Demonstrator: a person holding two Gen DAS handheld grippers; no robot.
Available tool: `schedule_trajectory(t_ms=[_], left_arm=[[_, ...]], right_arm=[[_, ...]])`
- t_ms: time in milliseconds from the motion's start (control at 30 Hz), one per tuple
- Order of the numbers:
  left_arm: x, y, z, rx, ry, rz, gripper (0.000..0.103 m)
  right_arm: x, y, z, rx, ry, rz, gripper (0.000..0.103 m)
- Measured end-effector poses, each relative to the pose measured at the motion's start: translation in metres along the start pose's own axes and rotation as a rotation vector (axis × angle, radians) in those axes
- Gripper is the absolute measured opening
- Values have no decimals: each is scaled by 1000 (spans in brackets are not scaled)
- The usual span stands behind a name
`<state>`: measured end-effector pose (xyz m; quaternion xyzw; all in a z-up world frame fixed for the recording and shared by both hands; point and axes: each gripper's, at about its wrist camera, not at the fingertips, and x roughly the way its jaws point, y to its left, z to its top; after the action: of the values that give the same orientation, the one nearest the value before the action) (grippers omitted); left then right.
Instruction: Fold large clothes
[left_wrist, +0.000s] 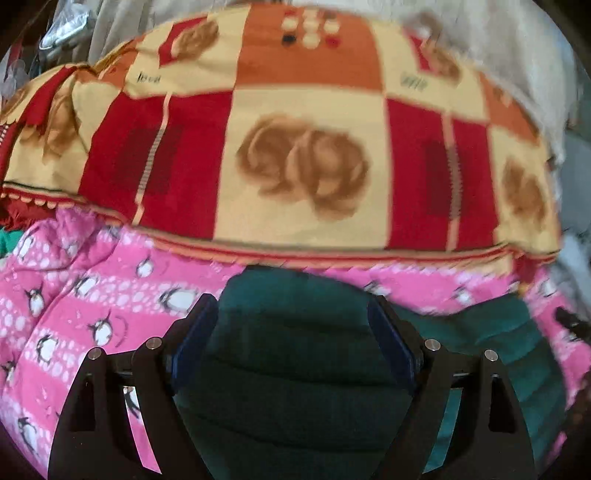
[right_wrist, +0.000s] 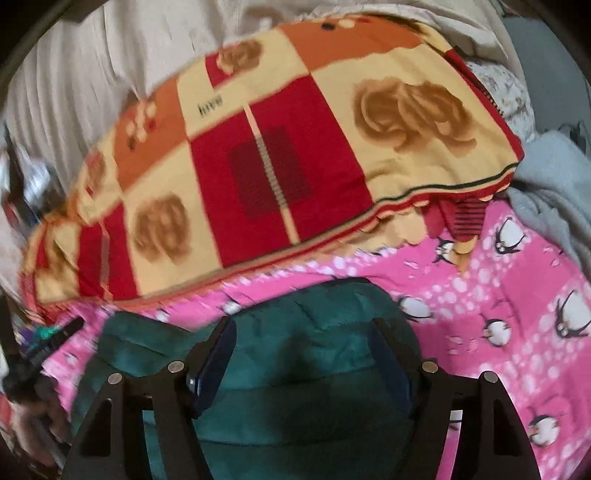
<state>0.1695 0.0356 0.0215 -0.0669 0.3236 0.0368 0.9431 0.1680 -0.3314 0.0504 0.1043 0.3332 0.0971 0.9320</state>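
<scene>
Two grippers, both with jaws apart and nothing pinched: the left gripper (left_wrist: 291, 325) and right gripper (right_wrist: 304, 350) each hang over the green garment (left_wrist: 295, 369). It lies flat on the pink penguin sheet (left_wrist: 74, 295) near the bed's front edge, just short of the red-and-cream blanket (left_wrist: 295, 166). My guess is one fold is down, since it looks layered and squared off, but how many folds are left I can't say. Only readable writing: "love" (right_wrist: 210, 108) printed on the blanket. No brand tags visible anywhere.
</scene>
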Motion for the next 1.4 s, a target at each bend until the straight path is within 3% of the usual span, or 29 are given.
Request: schedule_trajectory(t_ms=[100,167,400,600,833,933,1000,1067,1167,1267,1333,1400], left_arm=[[34,13,-14,-18,137,50,84],[50,22,-26,-49,205,40,84],[45,34,-47,-99,157,88,85],[49,30,-43,-94,171,106,85],[46,37,-36,-123,190,43,86],[19,35,-22,-151,111,3,86],[-13,25,-11,-143,13,-73,86],[-32,10,-8,-102,-28,-137,86],[-29,-16,-17,-56,44,-175,86],[-9,-33,-38,-51,170,-141,86],[-8,-47,-48,18,139,-62,86],[0,-57,-53,61,131,-10,86]], right_arm=[[26,-13,-6,6,83,-52,72],[49,-25,-13,49,154,-40,72],[91,-11,-22,-45,217,-90,73],[110,-16,-20,-25,270,-45,77],[96,-13,-20,-30,266,-49,77],[72,-1,-8,-76,209,-82,71],[42,11,1,-110,124,-61,71],[12,27,3,-116,57,-9,71],[-12,55,-9,-133,26,76,71],[-18,84,-29,-194,35,78,71],[-8,96,-42,-217,76,50,71],[22,98,-61,-246,191,4,73]])
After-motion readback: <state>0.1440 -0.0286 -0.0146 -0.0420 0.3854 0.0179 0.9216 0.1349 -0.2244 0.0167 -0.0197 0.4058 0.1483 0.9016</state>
